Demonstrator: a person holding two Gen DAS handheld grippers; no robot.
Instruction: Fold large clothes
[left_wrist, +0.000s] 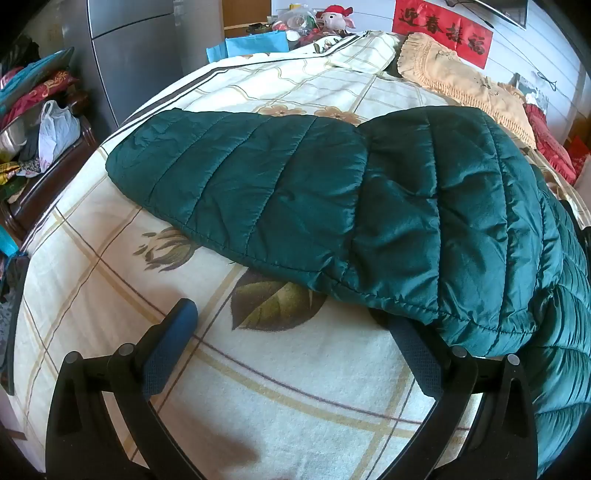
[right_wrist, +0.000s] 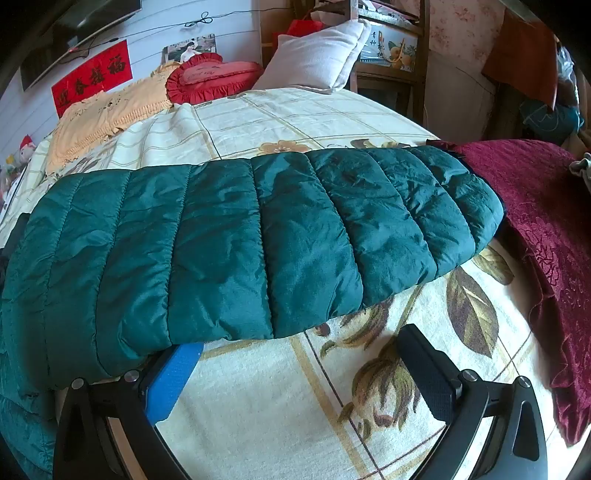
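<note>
A dark green quilted puffer jacket (left_wrist: 388, 206) lies on a cream floral bedsheet (left_wrist: 280, 391). In the left wrist view its left sleeve (left_wrist: 229, 181) stretches out to the left. My left gripper (left_wrist: 295, 321) is open, low over the sheet; the jacket's hem drapes over its right finger (left_wrist: 413, 354). In the right wrist view the other sleeve (right_wrist: 295, 229) stretches to the right. My right gripper (right_wrist: 299, 350) is open; the jacket's edge covers the tip of its left finger (right_wrist: 173, 380). Neither gripper grips the fabric.
A peach frilled cushion cover (left_wrist: 465, 85) and a red cushion (right_wrist: 210, 79) lie at the bed's far side, with a white pillow (right_wrist: 317, 55). A dark red blanket (right_wrist: 546, 229) covers the bed's right part. Cluttered furniture (left_wrist: 40, 129) stands left of the bed.
</note>
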